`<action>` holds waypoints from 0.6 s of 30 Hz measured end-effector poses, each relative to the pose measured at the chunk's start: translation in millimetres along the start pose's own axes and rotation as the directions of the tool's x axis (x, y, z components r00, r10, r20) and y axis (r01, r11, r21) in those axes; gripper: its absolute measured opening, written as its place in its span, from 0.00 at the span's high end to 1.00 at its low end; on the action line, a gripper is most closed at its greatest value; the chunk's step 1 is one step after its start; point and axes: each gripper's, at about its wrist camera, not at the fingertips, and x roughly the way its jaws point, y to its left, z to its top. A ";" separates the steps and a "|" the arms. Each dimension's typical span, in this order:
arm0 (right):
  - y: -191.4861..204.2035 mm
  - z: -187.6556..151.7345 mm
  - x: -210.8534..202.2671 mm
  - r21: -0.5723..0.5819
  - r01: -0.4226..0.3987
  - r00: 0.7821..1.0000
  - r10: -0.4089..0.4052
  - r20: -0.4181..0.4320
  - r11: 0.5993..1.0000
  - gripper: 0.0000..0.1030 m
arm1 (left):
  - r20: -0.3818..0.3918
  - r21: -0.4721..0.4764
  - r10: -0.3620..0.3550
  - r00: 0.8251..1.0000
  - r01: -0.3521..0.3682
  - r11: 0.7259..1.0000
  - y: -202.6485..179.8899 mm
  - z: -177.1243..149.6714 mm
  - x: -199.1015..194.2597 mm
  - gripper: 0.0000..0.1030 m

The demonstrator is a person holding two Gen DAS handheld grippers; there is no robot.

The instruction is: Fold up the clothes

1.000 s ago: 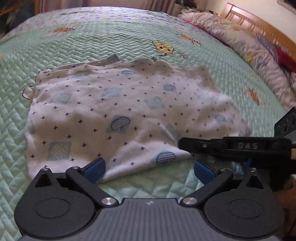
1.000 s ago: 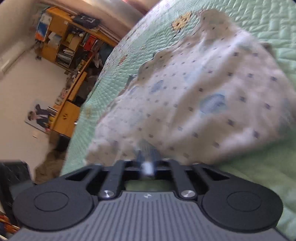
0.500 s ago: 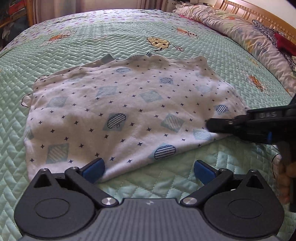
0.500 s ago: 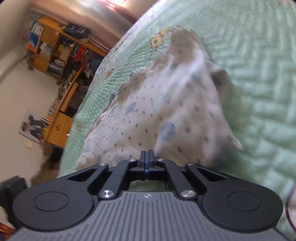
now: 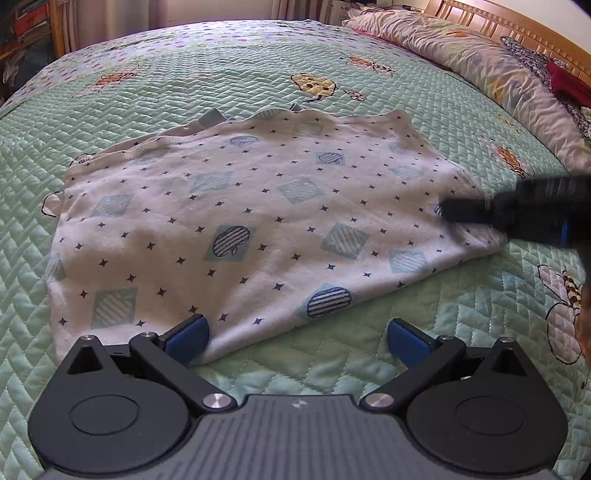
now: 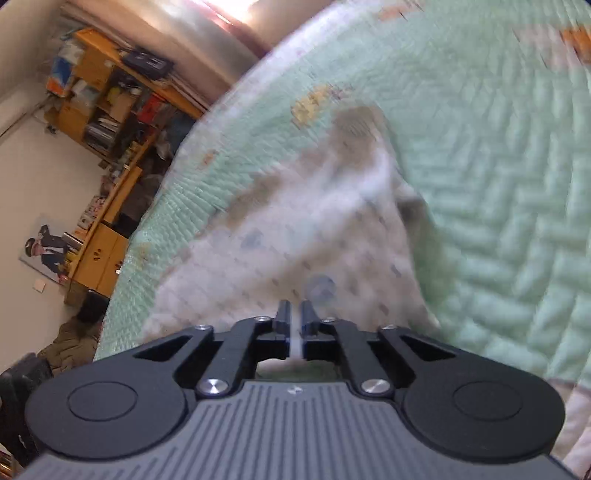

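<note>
Bed (image 5: 461,325): mint-green quilted cover with zigzag stitching and bug prints, fills the whole left wrist view, spreads under and ahead of both tongs.
Pillows (image 5: 480,62): floral, far ahead and to the right of the left tongs, along a wooden headboard (image 5: 517,33).
Bookshelf (image 6: 110,99): orange wood, cluttered, far ahead-left of the right tongs, past the bed edge; blurry.
Garment (image 5: 236,229): white cloth with small dark stars and pale blue diamond and striped-circle patches, lying mostly flat on the bed right in front of the left tongs. Near edge reaches the left tongs' left finger. Far edge wavy, with a grey-blue bit poking out behind it. Right corner bunched at the right tongs.
Left tongs (image 5: 297,334): wide open, blue pads well apart, holding nothing. Left pad (image 5: 188,334) touches or just overlaps the garment's near hem; right pad over bare quilt.
Right tongs (image 5: 454,212): come in from the right of the left tongs, tip on the garment's right corner, motion-blurred. Own camera: fingers (image 6: 282,314) nearly together with a thin strip of white cloth in the slit, so pinching the garment (image 6: 295,229). Cloth rises ahead of them in a ridge; view heavily blurred.
</note>
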 end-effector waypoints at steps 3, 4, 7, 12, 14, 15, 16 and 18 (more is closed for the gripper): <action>-1.1 19.4 16.1 0.015 -0.025 1.000 0.025 0.006 1.000 0.70 | 0.001 -0.004 -0.010 1.000 0.010 1.000 1.9 -0.1 -0.9 0.01; -8.4 26.9 22.9 0.031 -0.012 1.000 0.012 0.003 0.999 0.70 | 0.001 -0.009 -0.017 1.000 0.017 1.000 3.3 0.1 -1.5 0.01; -34.4 46.2 35.6 0.105 0.028 1.000 -0.029 0.012 0.994 0.97 | 0.000 -0.028 -0.048 0.999 0.048 0.998 9.2 1.1 -3.0 0.01; -44.2 46.2 24.9 0.157 0.019 0.999 -0.026 0.040 0.987 0.82 | -0.002 -0.061 -0.090 0.996 0.089 0.994 17.0 3.7 -5.5 0.01; -43.4 43.3 19.6 0.157 0.014 0.999 -0.021 0.045 0.987 0.68 | 0.003 -0.106 -0.115 0.993 0.115 0.988 23.4 6.5 -7.4 0.01; -43.0 41.8 17.0 0.157 0.012 0.999 -0.019 0.047 0.987 0.64 | 0.003 -0.127 -0.129 0.992 0.128 0.984 26.8 8.1 -8.0 0.01; -42.6 40.4 14.3 0.158 0.009 0.999 -0.017 0.050 0.987 0.62 | 0.002 -0.146 -0.141 0.990 0.140 0.979 30.2 9.4 -8.7 0.01; -43.3 37.1 12.4 0.140 0.026 0.998 -0.032 0.047 0.990 0.72 | 0.007 -0.188 -0.168 0.986 0.166 0.968 37.5 10.8 -11.1 0.01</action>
